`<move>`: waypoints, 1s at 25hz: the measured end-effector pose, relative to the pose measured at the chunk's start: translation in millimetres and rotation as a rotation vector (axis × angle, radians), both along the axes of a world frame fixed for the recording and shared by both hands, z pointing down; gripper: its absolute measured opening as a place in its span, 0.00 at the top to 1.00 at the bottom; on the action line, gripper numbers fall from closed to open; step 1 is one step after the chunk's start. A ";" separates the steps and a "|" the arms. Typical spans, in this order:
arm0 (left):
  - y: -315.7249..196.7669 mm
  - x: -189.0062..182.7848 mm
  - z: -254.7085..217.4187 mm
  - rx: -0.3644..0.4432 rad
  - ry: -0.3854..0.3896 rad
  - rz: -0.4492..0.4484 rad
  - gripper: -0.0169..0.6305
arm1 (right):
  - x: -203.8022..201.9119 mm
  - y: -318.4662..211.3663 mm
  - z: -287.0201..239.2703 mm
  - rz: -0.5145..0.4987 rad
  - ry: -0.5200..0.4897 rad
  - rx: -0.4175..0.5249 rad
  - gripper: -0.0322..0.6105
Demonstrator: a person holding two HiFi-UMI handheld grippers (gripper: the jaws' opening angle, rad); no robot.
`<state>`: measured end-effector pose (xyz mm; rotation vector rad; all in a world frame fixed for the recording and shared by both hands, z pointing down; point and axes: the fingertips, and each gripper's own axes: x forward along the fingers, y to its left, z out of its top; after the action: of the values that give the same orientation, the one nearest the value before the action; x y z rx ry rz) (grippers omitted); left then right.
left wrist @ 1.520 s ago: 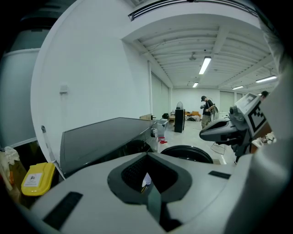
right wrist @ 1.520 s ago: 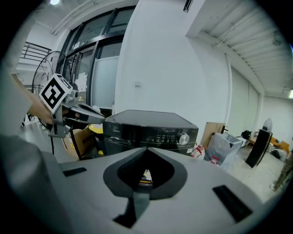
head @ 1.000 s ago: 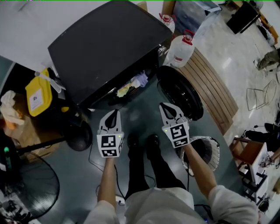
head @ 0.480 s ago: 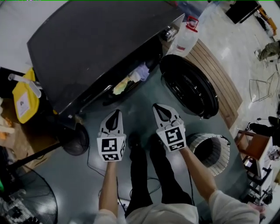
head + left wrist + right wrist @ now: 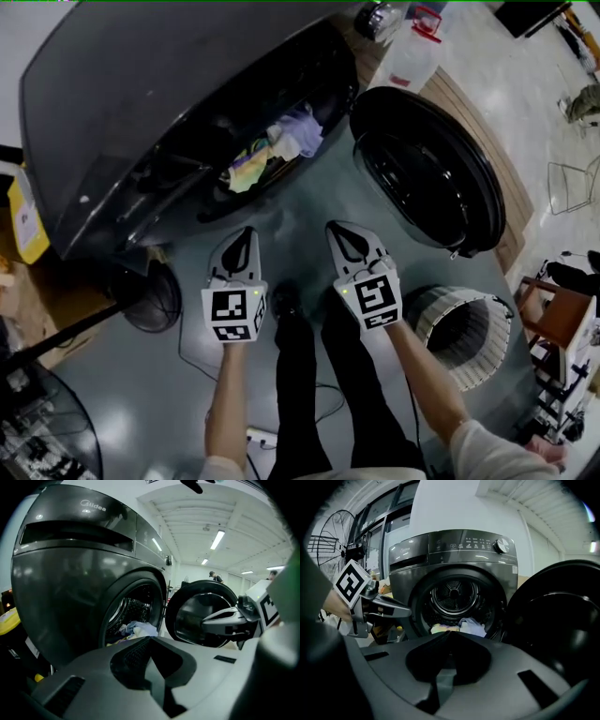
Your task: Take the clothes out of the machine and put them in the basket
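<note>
The dark grey washing machine (image 5: 141, 103) fills the upper left of the head view, and its round opening faces the person. Its door (image 5: 427, 169) stands swung wide open at the right, with the dark inside turned up toward the camera. On the floor at the lower right, just beside the person's right forearm, stands the white ribbed basket (image 5: 464, 328). It is below the door and well apart from the machine's opening. The two grippers are held side by side over the grey floor, above the person's dark legs, and both point toward the opening. The left gripper (image 5: 246, 232) has its jaws closed together with nothing between them, and the right gripper (image 5: 337, 228) is closed and empty in the same way. The clothes (image 5: 277, 145) lie inside the drum at the lower edge of the opening: a pale lilac piece and, beside it, a yellowish one. They are ahead of both grippers and clearly apart from the tips; no jaw touches them. In the right gripper view the clothes (image 5: 464, 626) show just above the closed tips, and in the left gripper view the clothes (image 5: 136, 629) sit just left of the tips.
</note>
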<state>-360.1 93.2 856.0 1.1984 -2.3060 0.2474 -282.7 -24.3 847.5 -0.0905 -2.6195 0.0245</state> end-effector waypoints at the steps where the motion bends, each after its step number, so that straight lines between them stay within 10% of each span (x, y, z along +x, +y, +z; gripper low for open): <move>1: -3.4 -0.2 5.4 0.000 -0.002 0.003 0.95 | -1.6 -1.5 6.0 -0.005 -0.003 0.000 0.91; 25: 99.6 -17.8 47.7 0.016 0.029 -0.201 0.95 | -109.3 85.1 80.9 -0.327 0.007 0.187 0.91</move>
<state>-377.9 192.8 903.7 0.9614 -2.3855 0.1377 -392.0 60.8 928.4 -0.4486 -2.5538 -0.3315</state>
